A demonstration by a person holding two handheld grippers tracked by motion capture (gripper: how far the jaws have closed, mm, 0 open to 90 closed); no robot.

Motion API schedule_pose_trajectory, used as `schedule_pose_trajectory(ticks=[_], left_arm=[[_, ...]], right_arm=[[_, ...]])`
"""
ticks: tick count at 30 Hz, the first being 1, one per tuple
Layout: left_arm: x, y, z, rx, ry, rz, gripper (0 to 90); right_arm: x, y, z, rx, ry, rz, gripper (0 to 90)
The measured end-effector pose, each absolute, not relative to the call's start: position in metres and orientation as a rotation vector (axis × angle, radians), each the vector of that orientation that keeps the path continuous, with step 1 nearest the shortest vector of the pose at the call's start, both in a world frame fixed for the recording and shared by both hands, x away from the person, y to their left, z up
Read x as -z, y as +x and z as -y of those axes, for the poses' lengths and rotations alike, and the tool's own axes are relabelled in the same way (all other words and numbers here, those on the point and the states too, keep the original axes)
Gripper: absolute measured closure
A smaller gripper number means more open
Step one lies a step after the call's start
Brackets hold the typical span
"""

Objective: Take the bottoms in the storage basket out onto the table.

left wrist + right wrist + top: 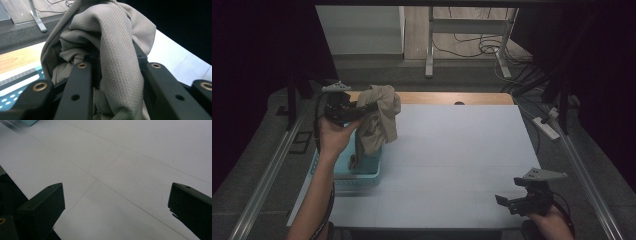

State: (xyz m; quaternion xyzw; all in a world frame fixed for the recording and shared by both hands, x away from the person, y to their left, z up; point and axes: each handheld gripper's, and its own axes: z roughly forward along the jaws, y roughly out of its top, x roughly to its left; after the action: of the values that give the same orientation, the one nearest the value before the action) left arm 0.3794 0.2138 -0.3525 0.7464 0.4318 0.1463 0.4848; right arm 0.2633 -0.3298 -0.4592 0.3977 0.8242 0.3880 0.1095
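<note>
While the high view looks down on the white table (452,165), the left gripper (362,107) is raised above the table's left edge with its jaws clamped on a crumpled beige-grey knit garment (379,122). The cloth hangs from the jaws in a loose bundle, and its lower end reaches down into a light-blue perforated plastic basket (359,172) that sits at the left edge of the table. The right gripper (507,202) rests low at the near right corner, well apart from the basket, with nothing between its jaws.

From the left gripper view, the garment (112,50) bulges up and over the black jaws, a thick fold pinched between them; a corner of the basket (15,92) shows at lower left, below the cloth.

Along the right gripper view, the two jaws stand wide apart over bare table (120,157), holding nothing.

The step in hand looks like lifting the garment out of the basket, and it is only partly done, since the tail seems to be inside. The next move probably calls for raising the cloth until that tail clears the rim, then carrying it over the open middle of the table, where the idle right gripper could take a second hold to spread it.
</note>
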Motion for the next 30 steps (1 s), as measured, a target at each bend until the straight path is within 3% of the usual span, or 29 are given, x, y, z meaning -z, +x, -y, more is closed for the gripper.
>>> schedule_pose_trajectory(ticks=[30], left_arm=[[0.303, 0.397, -0.146, -0.285, 1.876, -0.869, 70.1]], right_arm=[[0.459, 0.263, 0.331, -1.150, 1.165, -2.425, 1.0]])
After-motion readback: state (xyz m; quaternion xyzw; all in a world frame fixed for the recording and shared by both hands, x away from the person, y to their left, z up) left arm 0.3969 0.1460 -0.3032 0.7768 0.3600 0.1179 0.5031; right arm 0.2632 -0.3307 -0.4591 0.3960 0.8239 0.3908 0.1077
